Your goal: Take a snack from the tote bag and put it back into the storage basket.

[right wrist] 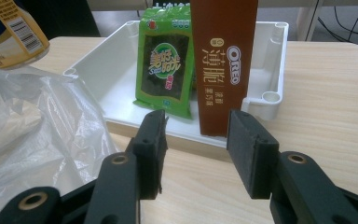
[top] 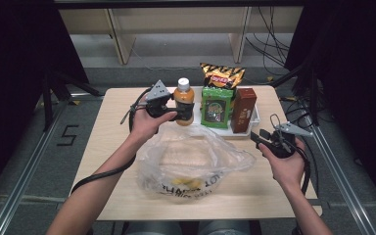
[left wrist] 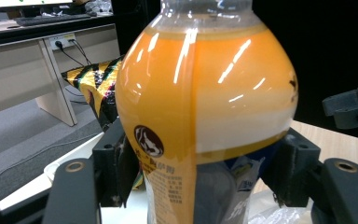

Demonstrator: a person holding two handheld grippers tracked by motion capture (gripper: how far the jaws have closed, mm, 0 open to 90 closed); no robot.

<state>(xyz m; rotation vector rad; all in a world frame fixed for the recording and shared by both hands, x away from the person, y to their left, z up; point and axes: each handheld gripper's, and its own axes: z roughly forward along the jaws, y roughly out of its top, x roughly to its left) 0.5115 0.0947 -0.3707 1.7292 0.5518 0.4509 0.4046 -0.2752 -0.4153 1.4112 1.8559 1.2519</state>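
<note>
Jaws of the left gripper (top: 178, 115) pinch the orange drink bottle (top: 184, 102) low on its smooth, likely heavy body, above the far edge of the plastic bag (top: 191, 164), while the right gripper (right wrist: 196, 154) waits spread, empty, near the white tray (right wrist: 275, 60).
</note>
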